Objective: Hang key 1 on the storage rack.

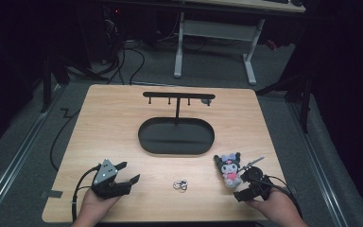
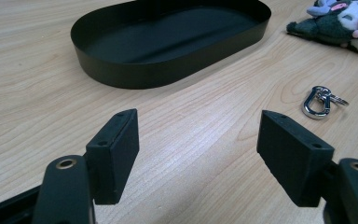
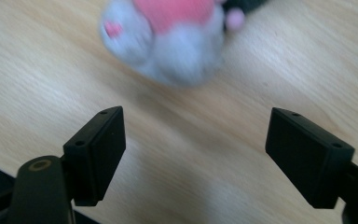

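The right hand-held gripper [image 1: 246,188] hovers, jaws spread wide and empty, just short of a small grey-and-pink plush doll keychain [image 1: 230,169] lying on the light wooden tabletop [image 1: 118,118] beside a black oval metal tray [image 1: 176,136]. The pick-up looks to be at hand; the next move calls for closing on the doll. The left hand-held gripper [image 1: 125,176] waits open and empty, its view catching detail of a silver carabiner clip [image 2: 318,101] that the high view renders tiny.

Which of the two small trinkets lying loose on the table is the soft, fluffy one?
The plush doll with dark ears and a pink body, lying just ahead of the right gripper. The other is a shiny metal clasp.
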